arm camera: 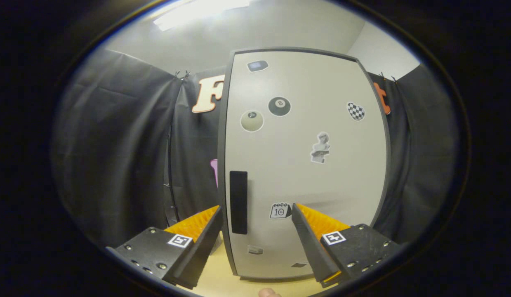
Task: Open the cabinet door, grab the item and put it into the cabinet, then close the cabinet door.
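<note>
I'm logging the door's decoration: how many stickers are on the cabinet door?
8 on the cabinet door, some faint: top-left patch, 8-ball, pale ball, checkered heart, bust, calendar between the open claw's fingers, two small low ones.

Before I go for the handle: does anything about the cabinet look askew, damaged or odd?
Nothing stands out. The cabinet door looks shut and whole, with stickers scattered across it; its bowed edges look like lens curve, not damage. The dark handle sits straight near the door's edge, ahead between the fingers of the open gripper.
</note>
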`<state>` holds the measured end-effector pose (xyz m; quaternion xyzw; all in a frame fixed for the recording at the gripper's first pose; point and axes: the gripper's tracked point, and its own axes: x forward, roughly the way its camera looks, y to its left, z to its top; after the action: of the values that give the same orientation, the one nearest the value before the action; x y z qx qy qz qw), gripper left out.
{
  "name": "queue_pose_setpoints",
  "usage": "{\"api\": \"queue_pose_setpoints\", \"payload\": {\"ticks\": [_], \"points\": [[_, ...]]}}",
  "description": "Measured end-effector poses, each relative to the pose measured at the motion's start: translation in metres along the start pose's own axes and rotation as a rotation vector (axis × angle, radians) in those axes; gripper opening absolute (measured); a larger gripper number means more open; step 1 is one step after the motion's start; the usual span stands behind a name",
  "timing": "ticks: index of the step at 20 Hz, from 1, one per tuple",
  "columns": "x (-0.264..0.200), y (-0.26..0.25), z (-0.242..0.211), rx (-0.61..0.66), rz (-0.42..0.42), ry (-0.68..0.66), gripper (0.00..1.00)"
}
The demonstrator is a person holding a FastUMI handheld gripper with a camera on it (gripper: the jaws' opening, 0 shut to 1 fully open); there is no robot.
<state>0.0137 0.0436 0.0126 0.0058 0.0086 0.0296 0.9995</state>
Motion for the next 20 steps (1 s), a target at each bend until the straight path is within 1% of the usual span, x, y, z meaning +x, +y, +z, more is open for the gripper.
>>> {"api": "queue_pose_setpoints", "payload": {"ticks": [3,6,9,13,18,20], "points": [[0.011,0.008,-0.006,-0.005,0.003,0.030,0.99],[0.029,0.010,-0.013,-0.005,-0.024,0.052,0.98],[0.047,0.019,-0.021,0.028,-0.022,0.084,0.99],[0.069,0.033,-0.019,0.058,-0.006,0.077,0.99],[0.087,0.036,-0.013,0.033,-0.046,0.030,0.99],[0.087,0.033,-0.013,-0.028,-0.072,0.013,0.97]]}}
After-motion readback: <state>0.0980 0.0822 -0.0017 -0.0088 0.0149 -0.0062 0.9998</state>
